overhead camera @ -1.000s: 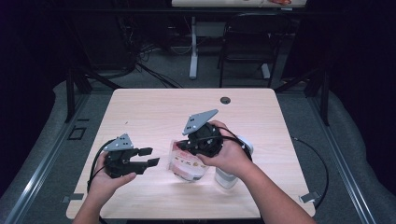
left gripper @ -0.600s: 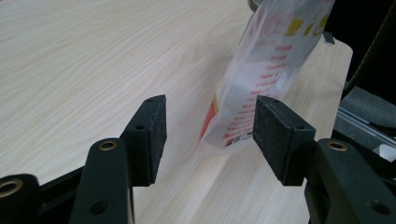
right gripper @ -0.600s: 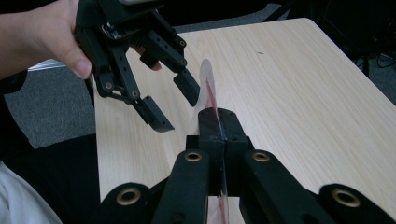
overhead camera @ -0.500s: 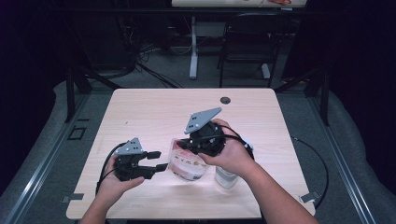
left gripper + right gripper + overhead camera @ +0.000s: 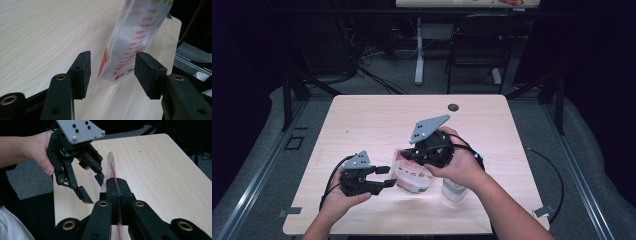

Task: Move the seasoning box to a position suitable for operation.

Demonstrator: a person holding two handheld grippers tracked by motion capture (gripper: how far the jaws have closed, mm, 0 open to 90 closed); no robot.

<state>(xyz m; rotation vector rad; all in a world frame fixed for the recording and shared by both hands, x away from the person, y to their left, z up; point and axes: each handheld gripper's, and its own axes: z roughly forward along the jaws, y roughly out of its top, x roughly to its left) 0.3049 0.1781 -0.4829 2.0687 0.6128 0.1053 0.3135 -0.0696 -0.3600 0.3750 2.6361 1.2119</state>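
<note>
Above the near middle of the wooden surface [image 5: 362, 120], the right tool [image 5: 117, 185] is pinched tight on the top seam of a thin, crinkly, light plastic pouch [image 5: 135, 37], while the left tool [image 5: 111, 72], jaws spread and lately shifting, straddles its floppy lower corner, the natural second hold.

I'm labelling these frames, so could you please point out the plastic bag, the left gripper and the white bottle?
plastic bag [image 5: 130, 42]: left gripper view, its printed face.
left gripper [image 5: 388, 176]: high view, between its fingertips.
white bottle [image 5: 454, 191]: high view, its side below the hand.
</note>
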